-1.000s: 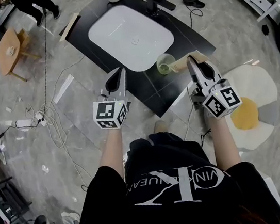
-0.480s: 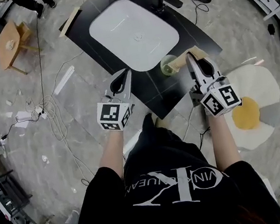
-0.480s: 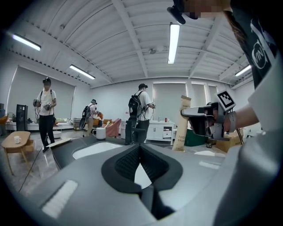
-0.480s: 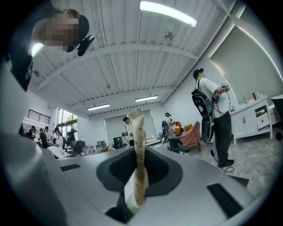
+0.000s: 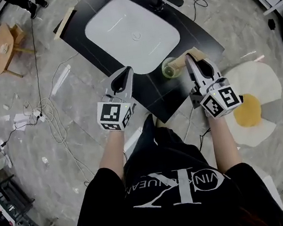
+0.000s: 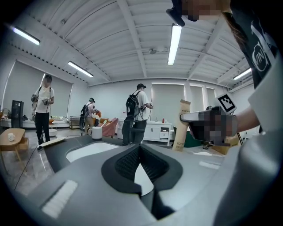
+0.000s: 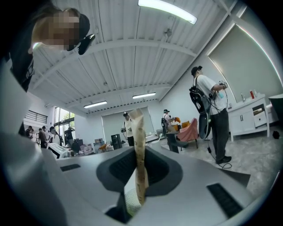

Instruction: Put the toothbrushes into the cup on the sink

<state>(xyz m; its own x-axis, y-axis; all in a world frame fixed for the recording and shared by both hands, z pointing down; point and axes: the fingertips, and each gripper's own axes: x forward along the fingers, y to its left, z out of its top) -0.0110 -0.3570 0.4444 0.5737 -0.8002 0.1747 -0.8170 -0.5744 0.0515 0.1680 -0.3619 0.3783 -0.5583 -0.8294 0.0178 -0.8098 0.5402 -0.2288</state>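
Toothbrush carton (image 7: pixel 139 163), tan and upright, sits clamped between the pads of my right claw (image 5: pixel 193 61), just beside the green cup (image 5: pixel 167 69). Left of that cup, my left claw (image 5: pixel 125 75) hangs pinched together, empty.

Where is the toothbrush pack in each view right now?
Head view: toothbrush pack right of centre, sticking out of the right gripper toward the cup.
Left gripper view: upright, right of centre.
Right gripper view: dead centre, edge-on between the fingers.
Shared landmark: white basin, in head and left gripper views only.
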